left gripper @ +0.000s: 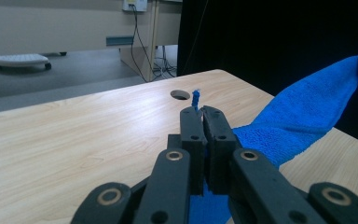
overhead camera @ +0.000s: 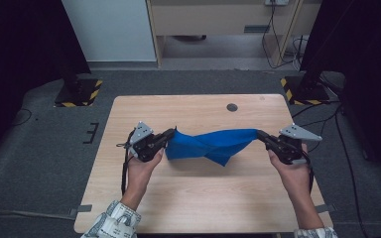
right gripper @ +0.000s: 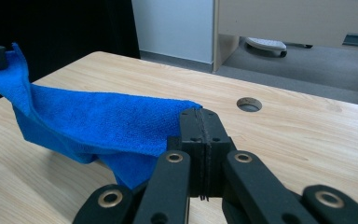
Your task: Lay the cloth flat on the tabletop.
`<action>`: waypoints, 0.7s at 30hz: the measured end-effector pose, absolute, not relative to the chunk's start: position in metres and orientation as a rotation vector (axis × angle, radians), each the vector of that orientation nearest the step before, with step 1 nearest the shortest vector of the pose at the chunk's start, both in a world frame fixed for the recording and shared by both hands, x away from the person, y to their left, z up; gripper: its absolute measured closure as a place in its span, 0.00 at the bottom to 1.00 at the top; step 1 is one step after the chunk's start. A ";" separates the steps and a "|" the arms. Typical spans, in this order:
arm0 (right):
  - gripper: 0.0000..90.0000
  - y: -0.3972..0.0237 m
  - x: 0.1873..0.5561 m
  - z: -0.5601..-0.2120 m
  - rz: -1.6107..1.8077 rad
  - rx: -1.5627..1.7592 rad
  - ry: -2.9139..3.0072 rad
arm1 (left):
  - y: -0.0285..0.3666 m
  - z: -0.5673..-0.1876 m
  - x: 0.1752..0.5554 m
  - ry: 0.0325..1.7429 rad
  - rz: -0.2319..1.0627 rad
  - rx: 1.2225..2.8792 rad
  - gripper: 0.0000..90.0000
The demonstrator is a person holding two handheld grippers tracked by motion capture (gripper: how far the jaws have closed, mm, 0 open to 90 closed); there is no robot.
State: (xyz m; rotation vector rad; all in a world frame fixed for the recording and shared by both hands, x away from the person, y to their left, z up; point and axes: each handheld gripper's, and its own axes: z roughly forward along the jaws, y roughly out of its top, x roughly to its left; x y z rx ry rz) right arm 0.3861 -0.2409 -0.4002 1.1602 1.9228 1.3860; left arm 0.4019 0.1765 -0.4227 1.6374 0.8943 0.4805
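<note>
While it hangs twisted above the pale wood-grain bench, the fuzzy blue cloth spans both grippers: left gripper at nine o'clock, right gripper at three, jaws clamped on opposite corners.

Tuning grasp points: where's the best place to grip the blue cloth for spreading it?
At its end corners, from opposite sides. The left gripper and right gripper each pinch one end of the blue cloth, so it hangs twisted between them above the table.
</note>
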 end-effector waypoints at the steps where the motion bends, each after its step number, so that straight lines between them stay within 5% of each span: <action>1: 1.00 -0.241 0.386 -0.399 1.387 1.156 1.921 | 0.176 -0.421 0.401 0.889 0.482 1.631 0.97; 21: 1.00 -0.240 0.371 -0.374 1.422 1.114 1.910 | 0.171 -0.386 0.378 0.836 0.524 1.631 0.97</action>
